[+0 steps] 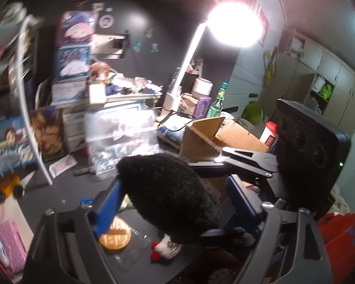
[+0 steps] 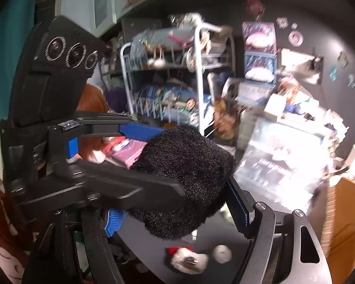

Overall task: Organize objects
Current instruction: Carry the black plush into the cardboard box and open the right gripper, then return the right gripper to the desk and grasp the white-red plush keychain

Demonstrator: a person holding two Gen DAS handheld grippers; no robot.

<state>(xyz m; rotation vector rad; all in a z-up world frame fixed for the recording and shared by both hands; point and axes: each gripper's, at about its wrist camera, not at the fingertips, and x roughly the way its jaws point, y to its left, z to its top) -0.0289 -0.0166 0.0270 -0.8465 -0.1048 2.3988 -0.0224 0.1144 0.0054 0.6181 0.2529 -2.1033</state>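
A black fuzzy plush item (image 1: 170, 194) is held in the air between both grippers; it also shows in the right wrist view (image 2: 189, 184). My left gripper (image 1: 175, 203) has its blue-padded fingers (image 1: 108, 208) on either side of it. My right gripper (image 2: 177, 203) also has its fingers on either side of it, and one finger (image 2: 239, 210) shows on the right. The left gripper's arm (image 2: 106, 127) crosses the right wrist view, and the right gripper's arm (image 1: 248, 158) crosses the left wrist view. A small white and red plush (image 2: 189, 260) lies on the dark desk (image 2: 153, 243) below.
An open cardboard box (image 1: 215, 139) stands behind the plush, by a green bottle (image 1: 217, 101) and a lit white desk lamp (image 1: 189, 56). A clear plastic bin (image 1: 123, 139) sits mid-desk. An orange disc (image 1: 116, 236) lies on the desk. A white wire rack (image 2: 196, 71) holds clutter.
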